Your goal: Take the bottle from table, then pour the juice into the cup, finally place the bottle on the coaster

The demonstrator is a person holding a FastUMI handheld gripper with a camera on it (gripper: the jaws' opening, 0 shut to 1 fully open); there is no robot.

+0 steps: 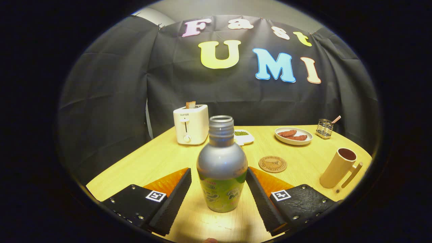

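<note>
Silver uncapped bottle with green label upright on pale wood counter, between fingers of hand-held gripper, jaws wide, gaps both sides. Risk: uneven closing tips it, open mouth spills. Round cork coaster just beyond; tan handled cup further right.

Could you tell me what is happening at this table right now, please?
A person is guiding a handheld tool up to an uncapped bottle standing upright on the wooden table. The bottle sits between the two open fingers; the right one looks very close to it, but no grip is closed yet. Beyond the bottle lies a round coaster, and further right stands a handled cup. Nothing has been poured yet, as far as can be seen.
</note>
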